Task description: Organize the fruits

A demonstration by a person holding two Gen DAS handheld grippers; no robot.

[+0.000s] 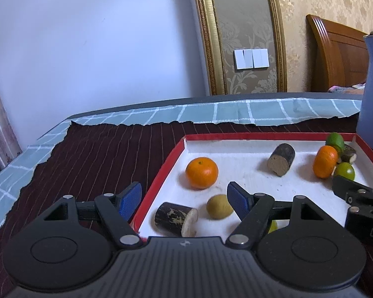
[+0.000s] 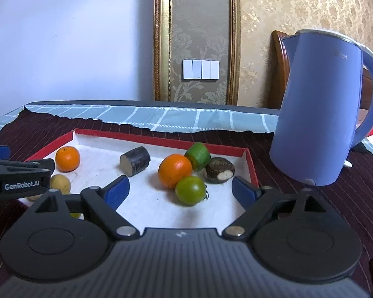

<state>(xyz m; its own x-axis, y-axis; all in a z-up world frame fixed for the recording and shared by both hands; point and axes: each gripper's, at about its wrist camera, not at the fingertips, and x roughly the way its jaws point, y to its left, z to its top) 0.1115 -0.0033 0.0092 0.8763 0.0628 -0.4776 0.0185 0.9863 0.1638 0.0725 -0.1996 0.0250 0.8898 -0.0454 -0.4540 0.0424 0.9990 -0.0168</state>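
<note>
In the tray, two oranges lie left and right of a log. A kettle stands right of the tray.

Your left gripper hangs over the near left corner of the shallow red-rimmed white tray, its blue-padded jaws apart with nothing pressed between them. One pad sits outside the rim, over the dark striped cloth; the other is inside, just beside the small yellowish round fruit. Between the pads you see a dark-barked wooden log piece lying on its side. Beyond it rests a round orange, and further back a second dark log piece. At the far right corner another orange and two green fruits cluster together. Your right gripper enters at the right edge.
</note>
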